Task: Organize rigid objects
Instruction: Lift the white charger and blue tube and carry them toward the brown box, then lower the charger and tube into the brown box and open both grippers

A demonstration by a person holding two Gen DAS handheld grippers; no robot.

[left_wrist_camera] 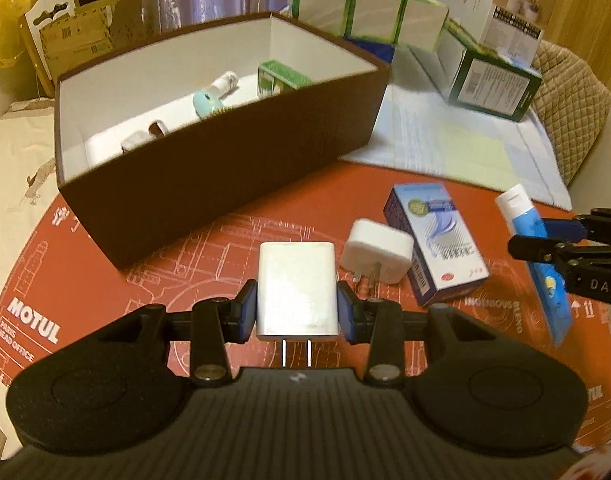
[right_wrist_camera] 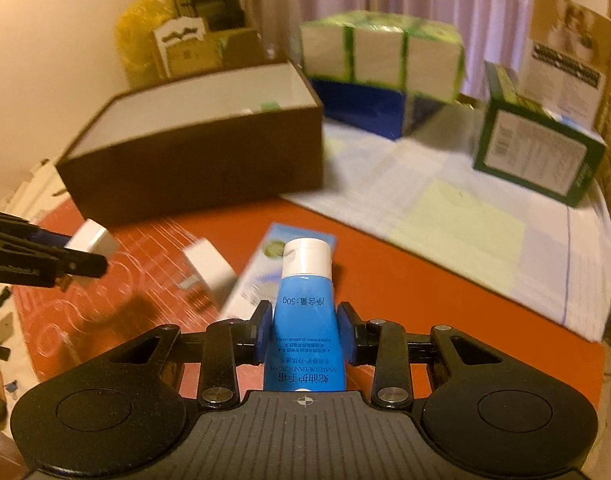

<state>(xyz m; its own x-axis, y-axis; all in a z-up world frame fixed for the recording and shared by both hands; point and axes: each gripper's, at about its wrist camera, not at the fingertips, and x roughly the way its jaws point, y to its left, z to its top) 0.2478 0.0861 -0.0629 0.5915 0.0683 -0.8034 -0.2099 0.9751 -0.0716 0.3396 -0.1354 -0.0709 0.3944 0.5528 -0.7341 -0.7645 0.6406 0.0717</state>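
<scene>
my left tool (left_wrist_camera: 297,308) is clamping a white charger (left_wrist_camera: 296,286) by its two flat sides, the blue pads (left_wrist_camera: 245,312) pressing against it, its two metal prongs pointing back toward my camera. the charger is hanging above the red mat (left_wrist_camera: 209,236), just in front of the brown box (left_wrist_camera: 225,152), which i am taking as my landmark.

my right tool (right_wrist_camera: 304,332) is clamping a blue hand cream tube (right_wrist_camera: 305,320) around its middle, white cap pointing forward toward the brown box (right_wrist_camera: 201,160). in the left view the tube (left_wrist_camera: 545,256) is showing to the right of the box and nearer me, tilted, gripped in the right tool (left_wrist_camera: 545,240).

between the two tools, on the mat in front of the box's right end, a second white plug adapter (left_wrist_camera: 377,252) is lying with its prongs down toward me, touching or just beside a blue and white carton (left_wrist_camera: 433,240) that is lying flat. in the right view both are sitting blurred beyond the tube, the adapter (right_wrist_camera: 209,268) to the left of the carton (right_wrist_camera: 265,268).

inside the box, against its white lining, i am seeing a small green carton (left_wrist_camera: 277,76) at the far right, a white bottle (left_wrist_camera: 225,82), a teal item (left_wrist_camera: 205,102) beside it, and a pale piece (left_wrist_camera: 141,140) toward the left end; what those last ones are i cannot tell.

behind the box's right end green and white cartons (left_wrist_camera: 369,8) are standing in a row, well apart from both tools.
</scene>
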